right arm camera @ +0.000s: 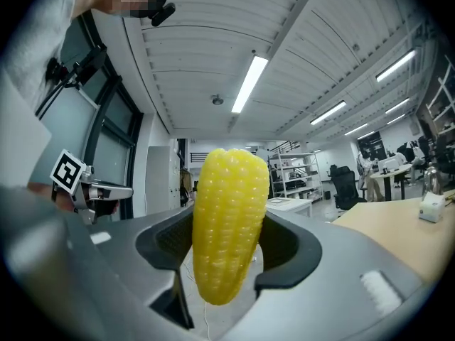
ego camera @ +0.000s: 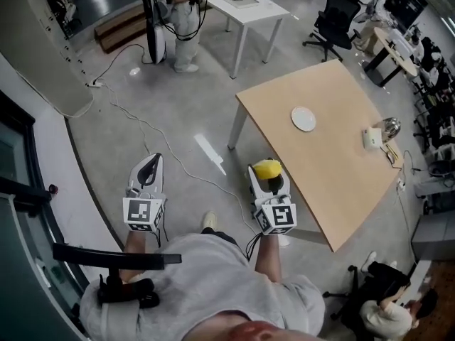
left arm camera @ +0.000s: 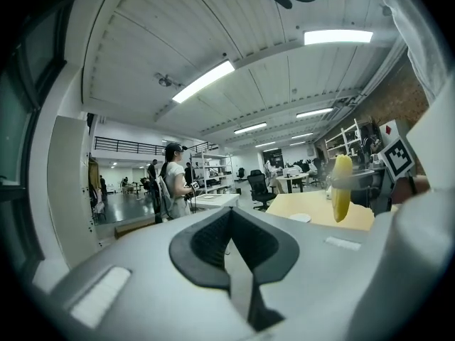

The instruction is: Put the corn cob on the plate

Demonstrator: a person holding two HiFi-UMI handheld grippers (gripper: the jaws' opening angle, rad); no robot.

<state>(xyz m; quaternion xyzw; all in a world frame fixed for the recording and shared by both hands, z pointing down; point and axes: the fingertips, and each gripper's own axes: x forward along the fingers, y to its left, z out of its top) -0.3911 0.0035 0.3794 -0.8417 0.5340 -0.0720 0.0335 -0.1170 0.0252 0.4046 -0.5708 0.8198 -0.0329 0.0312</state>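
Note:
My right gripper [ego camera: 268, 172] is shut on a yellow corn cob [ego camera: 267, 168], which stands upright between the jaws [right arm camera: 229, 222]. It hangs over the floor just left of the wooden table's [ego camera: 334, 162] near edge. The small white plate [ego camera: 303, 118] lies on that table, well beyond the cob. My left gripper [ego camera: 147, 170] is shut with nothing in it, held over the floor to the left. In the left gripper view the corn cob [left arm camera: 342, 187] shows at the right, with the plate [left arm camera: 299, 217] beyond it.
A white box [ego camera: 372, 138] and a shiny metal item [ego camera: 390, 127] sit at the table's far right. A cable [ego camera: 153, 130] runs across the floor. A person [ego camera: 181, 20] stands by a white table [ego camera: 245, 6] at the back. Office chairs [ego camera: 334, 20] stand beyond.

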